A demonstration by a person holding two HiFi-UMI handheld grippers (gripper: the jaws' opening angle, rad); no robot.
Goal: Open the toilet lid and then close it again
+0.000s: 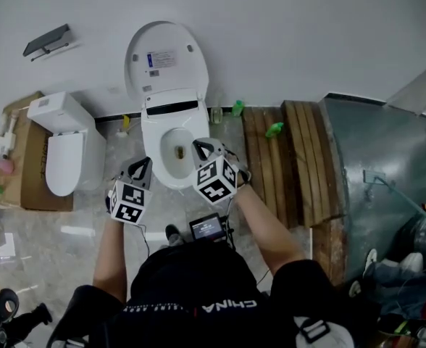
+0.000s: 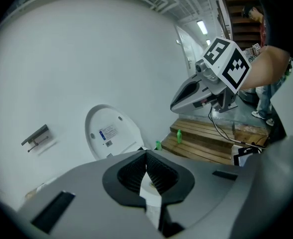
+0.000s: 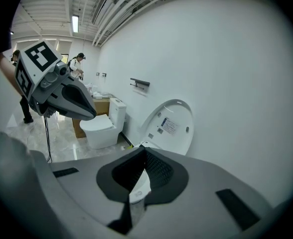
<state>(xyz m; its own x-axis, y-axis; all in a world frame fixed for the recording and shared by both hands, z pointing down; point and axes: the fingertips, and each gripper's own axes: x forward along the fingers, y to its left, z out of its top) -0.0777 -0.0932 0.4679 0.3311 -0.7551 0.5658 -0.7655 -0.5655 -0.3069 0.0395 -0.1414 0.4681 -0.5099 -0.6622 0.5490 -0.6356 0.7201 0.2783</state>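
Note:
The white toilet (image 1: pixel 155 133) stands against the wall with its lid (image 1: pixel 164 60) upright and the bowl uncovered. Both grippers hover over the bowl's front, apart from it. My left gripper (image 1: pixel 142 167) is at the bowl's left front edge, shut with nothing in it. My right gripper (image 1: pixel 198 148) is over the right front rim, also shut and empty. The left gripper view shows its closed jaws (image 2: pixel 146 154), the raised lid (image 2: pixel 111 133) beyond and the right gripper (image 2: pixel 174 105) alongside. In the right gripper view, shut jaws (image 3: pixel 145 152) point toward the lid (image 3: pixel 171 126), with the left gripper (image 3: pixel 91 115) at left.
A second toilet (image 1: pixel 64 147) with its lid down sits on cardboard (image 1: pixel 30 187) to the left. Wooden planks (image 1: pixel 285 158) and green bottles (image 1: pixel 274 130) lie to the right, beside a glass panel (image 1: pixel 372 165). A dark holder (image 1: pixel 46 40) is fixed on the wall.

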